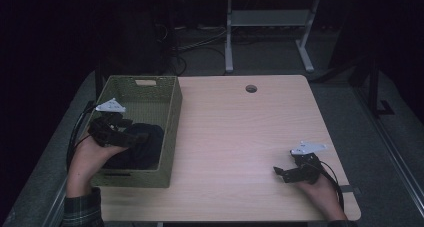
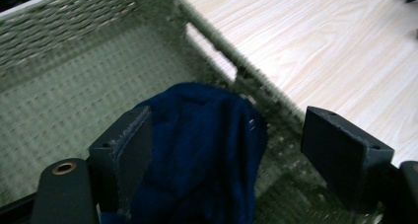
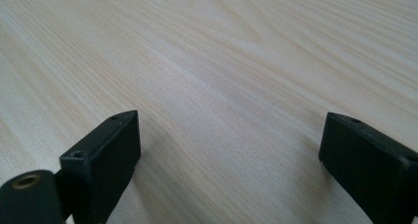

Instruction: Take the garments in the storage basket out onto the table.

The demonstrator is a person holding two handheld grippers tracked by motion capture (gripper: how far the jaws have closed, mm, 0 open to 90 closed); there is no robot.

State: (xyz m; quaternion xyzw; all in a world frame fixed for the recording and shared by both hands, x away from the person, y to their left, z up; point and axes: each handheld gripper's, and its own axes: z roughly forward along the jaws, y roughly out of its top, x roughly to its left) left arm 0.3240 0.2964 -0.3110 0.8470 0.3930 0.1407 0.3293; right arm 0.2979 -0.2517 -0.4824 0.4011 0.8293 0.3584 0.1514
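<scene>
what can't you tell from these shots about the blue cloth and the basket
- Blue cloth, left gripper view: its lower part is cut off by the bottom edge and one side sits behind a jaw of the left claw, so its full shape is unclear.
- The cloth, high view: dark and partly covered by the claw and hand, so what kind of item it is stays unknown.
- Basket, high view: the floor under the cloth is hidden.

Cloth (image 1: 142,146) in basket (image 1: 170,118) (table's (image 1: 250,132) left side).

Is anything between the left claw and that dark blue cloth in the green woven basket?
Nothing visible. The left claw is open inside the green woven basket, and the dark blue cloth already lies between its jaws.
</scene>
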